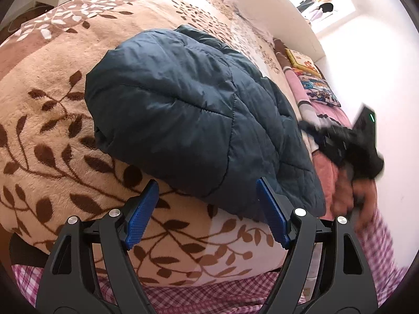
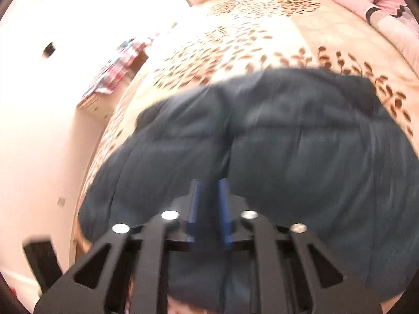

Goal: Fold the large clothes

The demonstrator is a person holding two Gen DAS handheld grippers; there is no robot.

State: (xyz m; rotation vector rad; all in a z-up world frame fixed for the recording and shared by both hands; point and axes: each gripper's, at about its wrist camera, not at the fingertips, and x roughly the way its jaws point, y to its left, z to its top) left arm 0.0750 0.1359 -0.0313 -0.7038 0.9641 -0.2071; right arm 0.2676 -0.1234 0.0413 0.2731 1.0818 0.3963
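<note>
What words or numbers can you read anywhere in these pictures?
None can be read.
Yellow picture book by the wall: bright drawings, any letters too small.
Colourful cushion: cartoon pattern only.
Dark quilted jacket: no label showing.
Right wrist view: too blurred.

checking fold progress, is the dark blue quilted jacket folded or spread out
Folded: the dark blue quilted jacket lies as a compact doubled bundle on the leaf-patterned blanket.

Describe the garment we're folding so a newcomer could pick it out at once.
Find the bed's beige blanket printed with brown leaves. On it lies the dark navy quilted jacket, folded into a puffy bundle. It is the only plain dark item; the bedding at the bed's far edge is pink and patterned.
</note>
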